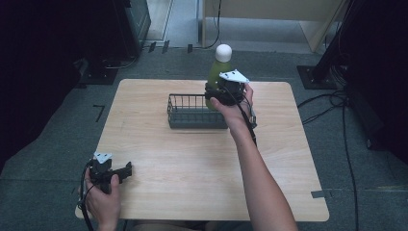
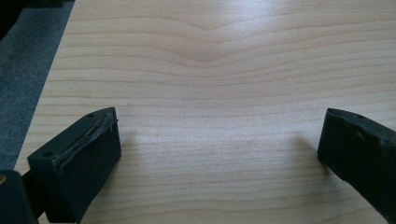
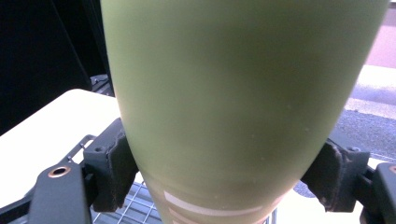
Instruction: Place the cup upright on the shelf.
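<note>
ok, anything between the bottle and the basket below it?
Nothing visible. The right gripper holds the green bottle upright above the right end of the wire basket, and the part of the basket that shows looks empty.

Two hand-held black grippers, bare forearms

The left gripper [image 1: 126, 171] and the right gripper [image 1: 215, 91] are each being topped by a grey three-cornered plate and trailed by a black cable. Blocky black jaws with worn, ragged pad edges and small screw holes are being shown in the gripper views; a brass-ringed hole is being seen on the right one. No sleeves are being worn.
</note>
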Action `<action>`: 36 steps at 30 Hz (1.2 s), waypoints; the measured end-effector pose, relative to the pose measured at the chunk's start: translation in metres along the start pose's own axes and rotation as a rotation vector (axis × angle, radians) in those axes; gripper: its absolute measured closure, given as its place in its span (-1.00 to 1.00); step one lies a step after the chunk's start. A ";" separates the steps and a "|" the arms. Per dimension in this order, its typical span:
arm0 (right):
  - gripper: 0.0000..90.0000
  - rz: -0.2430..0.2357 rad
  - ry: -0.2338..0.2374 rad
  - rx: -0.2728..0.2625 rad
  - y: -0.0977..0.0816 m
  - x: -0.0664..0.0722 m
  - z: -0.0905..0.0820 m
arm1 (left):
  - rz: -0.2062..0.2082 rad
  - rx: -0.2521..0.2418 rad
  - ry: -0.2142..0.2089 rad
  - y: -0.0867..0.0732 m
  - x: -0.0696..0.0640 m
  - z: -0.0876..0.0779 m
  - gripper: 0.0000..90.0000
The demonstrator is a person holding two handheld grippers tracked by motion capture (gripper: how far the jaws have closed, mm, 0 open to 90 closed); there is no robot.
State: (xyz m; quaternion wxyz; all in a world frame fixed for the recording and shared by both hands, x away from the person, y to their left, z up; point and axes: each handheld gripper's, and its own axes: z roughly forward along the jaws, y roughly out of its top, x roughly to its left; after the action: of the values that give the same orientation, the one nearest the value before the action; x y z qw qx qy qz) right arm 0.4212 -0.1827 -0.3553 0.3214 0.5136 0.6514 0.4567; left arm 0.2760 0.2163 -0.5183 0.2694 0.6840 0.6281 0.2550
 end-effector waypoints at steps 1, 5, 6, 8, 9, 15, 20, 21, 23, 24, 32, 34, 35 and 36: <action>-0.54 -0.001 -0.003 -0.001 -0.001 0.000 0.002 | 0.000 0.000 0.000 0.000 0.000 0.000 -1.00; -0.54 -0.005 -0.005 0.000 -0.002 0.000 0.006 | 0.000 0.000 0.000 0.000 0.000 0.000 -1.00; -0.54 -0.007 -0.006 0.002 -0.003 0.000 0.007 | 0.000 0.000 0.000 0.000 0.000 0.000 -1.00; -0.54 -0.007 -0.005 0.009 -0.004 0.000 0.009 | 0.000 0.000 0.000 0.000 0.000 0.000 -1.00; -0.54 -0.008 -0.003 0.015 -0.005 0.000 0.010 | 0.000 0.000 0.000 0.000 0.000 0.000 -1.00; -0.54 -0.033 0.000 0.050 -0.018 0.006 0.020 | 0.001 0.000 0.000 0.000 0.000 0.000 -1.00; -0.54 -0.036 -0.001 0.070 -0.027 0.007 0.025 | 0.000 0.000 0.000 0.000 0.000 0.000 -1.00; -0.54 -0.037 -0.002 0.074 -0.029 0.007 0.026 | 0.000 0.000 0.000 0.000 0.000 0.000 -1.00; -0.54 -0.038 -0.004 0.082 -0.032 0.007 0.027 | 0.000 0.000 0.000 0.000 0.000 0.000 -1.00; -0.54 -0.039 -0.005 0.087 -0.033 0.007 0.028 | 0.000 0.000 0.000 0.000 0.000 0.000 -1.00; -0.54 -0.032 -0.001 0.073 -0.035 0.005 0.027 | 0.000 0.000 0.000 0.000 0.000 0.000 -1.00; -0.55 0.006 -0.008 0.079 -0.035 0.003 0.027 | 0.000 0.000 0.000 0.000 0.000 0.000 -1.00; -0.55 0.018 -0.008 0.080 -0.035 0.001 0.028 | 0.000 0.000 0.000 0.000 0.000 0.000 -1.00; -0.55 0.025 -0.005 0.082 -0.034 0.000 0.027 | 0.000 0.000 0.000 0.000 0.000 0.000 -1.00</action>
State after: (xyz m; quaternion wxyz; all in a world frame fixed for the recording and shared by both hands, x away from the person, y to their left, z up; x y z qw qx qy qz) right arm 0.4327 -0.1775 -0.3973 0.2962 0.5355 0.6622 0.4324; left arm 0.2760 0.2163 -0.5183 0.2694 0.6842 0.6280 0.2549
